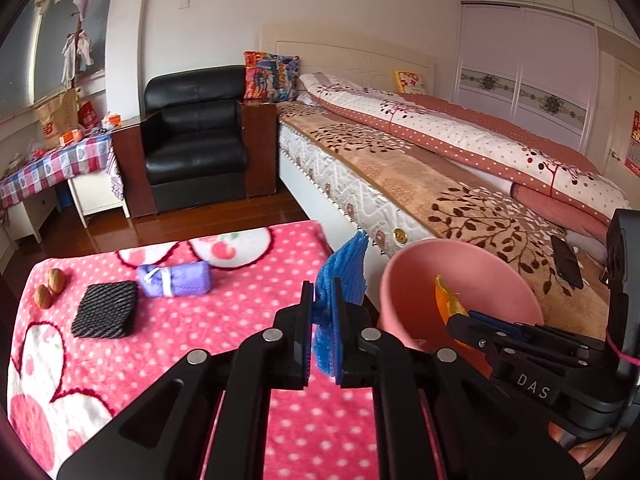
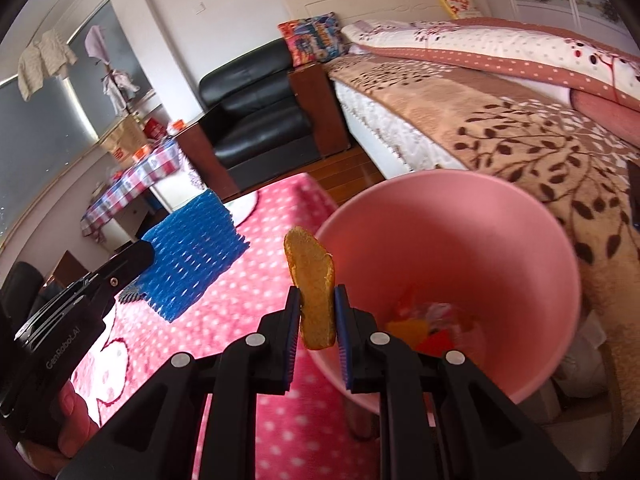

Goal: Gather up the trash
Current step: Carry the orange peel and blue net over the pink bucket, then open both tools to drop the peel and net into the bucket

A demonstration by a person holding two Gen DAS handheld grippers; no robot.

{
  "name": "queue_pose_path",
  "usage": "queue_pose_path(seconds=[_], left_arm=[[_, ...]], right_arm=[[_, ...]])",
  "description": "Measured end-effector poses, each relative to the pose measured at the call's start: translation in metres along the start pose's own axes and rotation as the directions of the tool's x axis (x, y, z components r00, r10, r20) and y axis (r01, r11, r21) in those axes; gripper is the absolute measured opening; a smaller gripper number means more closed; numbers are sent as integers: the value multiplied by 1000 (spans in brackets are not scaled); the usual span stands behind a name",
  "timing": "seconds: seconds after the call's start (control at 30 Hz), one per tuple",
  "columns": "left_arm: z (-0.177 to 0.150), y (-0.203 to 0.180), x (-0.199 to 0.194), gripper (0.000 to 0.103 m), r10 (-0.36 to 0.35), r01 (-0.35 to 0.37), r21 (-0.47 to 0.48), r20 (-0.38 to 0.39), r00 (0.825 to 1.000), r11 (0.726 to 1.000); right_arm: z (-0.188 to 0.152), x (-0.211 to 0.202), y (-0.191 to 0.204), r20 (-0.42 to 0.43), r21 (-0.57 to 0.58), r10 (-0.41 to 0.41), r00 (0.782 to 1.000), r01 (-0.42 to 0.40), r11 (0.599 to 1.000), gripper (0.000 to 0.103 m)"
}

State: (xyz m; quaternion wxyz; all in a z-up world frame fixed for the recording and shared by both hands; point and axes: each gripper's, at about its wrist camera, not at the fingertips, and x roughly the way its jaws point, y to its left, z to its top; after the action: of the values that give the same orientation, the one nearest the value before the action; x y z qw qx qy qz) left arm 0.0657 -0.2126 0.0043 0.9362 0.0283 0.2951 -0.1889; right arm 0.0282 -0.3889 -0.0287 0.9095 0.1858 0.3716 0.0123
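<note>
My left gripper (image 1: 322, 300) is shut on a blue foam fruit net (image 1: 340, 280), held above the pink dotted blanket (image 1: 200, 320) just left of the pink bin (image 1: 460, 276). The net also shows in the right wrist view (image 2: 192, 256). My right gripper (image 2: 317, 300) is shut on an orange peel (image 2: 314, 284), held over the near rim of the pink bin (image 2: 520, 264). The peel shows in the left wrist view (image 1: 448, 300) inside the bin's mouth. Red, yellow and clear scraps (image 2: 424, 328) lie at the bin's bottom.
On the blanket lie a black foam net (image 1: 106, 310), a purple rolled pack (image 1: 174, 278) and two walnuts (image 1: 50, 288). A bed (image 1: 440, 168) stands close behind the bin, with a phone (image 1: 566, 260) on it. A black armchair (image 1: 196, 140) and a checked side table (image 1: 52, 164) stand beyond.
</note>
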Motion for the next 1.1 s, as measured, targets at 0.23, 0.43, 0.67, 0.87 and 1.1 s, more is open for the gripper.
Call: queue_pose_path(seconds=[0.23, 0.43, 0.67, 0.87, 1.1], left_arm=[[4, -26, 9, 7, -51, 51, 10, 40, 998, 999], [5, -39, 20, 7, -109, 109, 2, 29, 994, 994], [0, -57, 32, 8, -140, 140, 28, -3, 990, 990], [-5, -70, 38, 8, -169, 170, 51, -25, 985, 984], [-5, -76, 38, 10, -184, 186, 60, -36, 982, 981]], right_arm=[[4, -4, -35, 11, 60, -42, 999, 41, 997, 18], [3, -3, -54, 12, 96, -60, 998, 58, 994, 18], [1, 2, -71, 0, 123, -69, 998, 68, 990, 18], [-2, 3, -79, -6, 133, -74, 997, 75, 988, 19], [-2, 3, -81, -5, 132, -77, 997, 77, 988, 19]])
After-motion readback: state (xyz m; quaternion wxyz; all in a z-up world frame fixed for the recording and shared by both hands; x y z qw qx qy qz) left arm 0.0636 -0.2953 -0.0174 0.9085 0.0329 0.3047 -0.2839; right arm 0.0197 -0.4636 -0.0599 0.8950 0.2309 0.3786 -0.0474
